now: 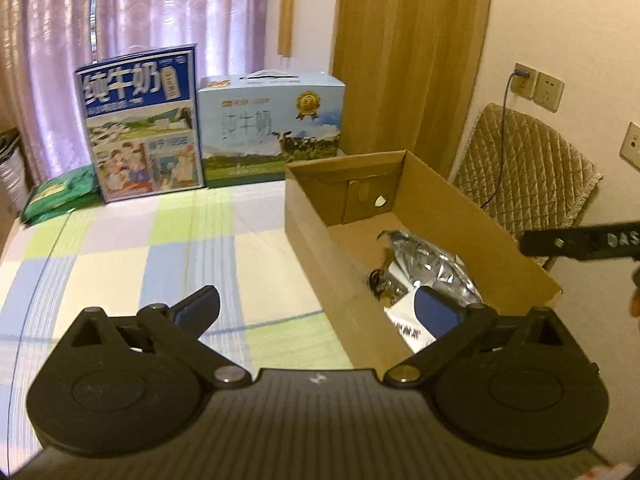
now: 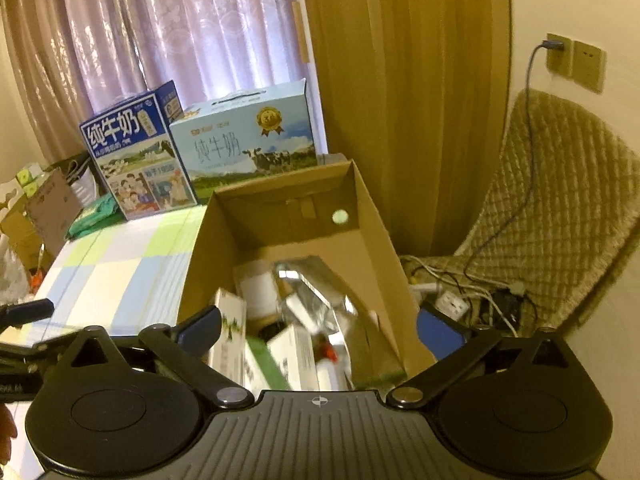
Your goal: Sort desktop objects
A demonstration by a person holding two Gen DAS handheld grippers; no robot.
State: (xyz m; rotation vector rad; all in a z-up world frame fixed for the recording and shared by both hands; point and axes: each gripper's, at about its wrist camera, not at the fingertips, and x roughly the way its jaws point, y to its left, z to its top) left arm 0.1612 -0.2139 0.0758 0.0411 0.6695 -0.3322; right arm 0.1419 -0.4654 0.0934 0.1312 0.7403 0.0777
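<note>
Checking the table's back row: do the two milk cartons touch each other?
Cannot tell: in both wrist views, dark blue carton and light blue carton stand side by side, seam unclear.

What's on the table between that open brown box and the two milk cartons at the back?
Nothing: in the left wrist view only bare checked tablecloth shows between the cardboard box and the milk cartons. The pale blue carton stands just behind the box's far corner.

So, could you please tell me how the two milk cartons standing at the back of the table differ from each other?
The dark blue milk carton stands taller and narrower; the light blue milk carton is lower and wider. The dark blue one shows cartoon-style people on its front, the light blue one a cow on a meadow and a gold medal. Only the light blue one shows a carry handle on top. Both stand upright, side by side, before the curtain.
</note>
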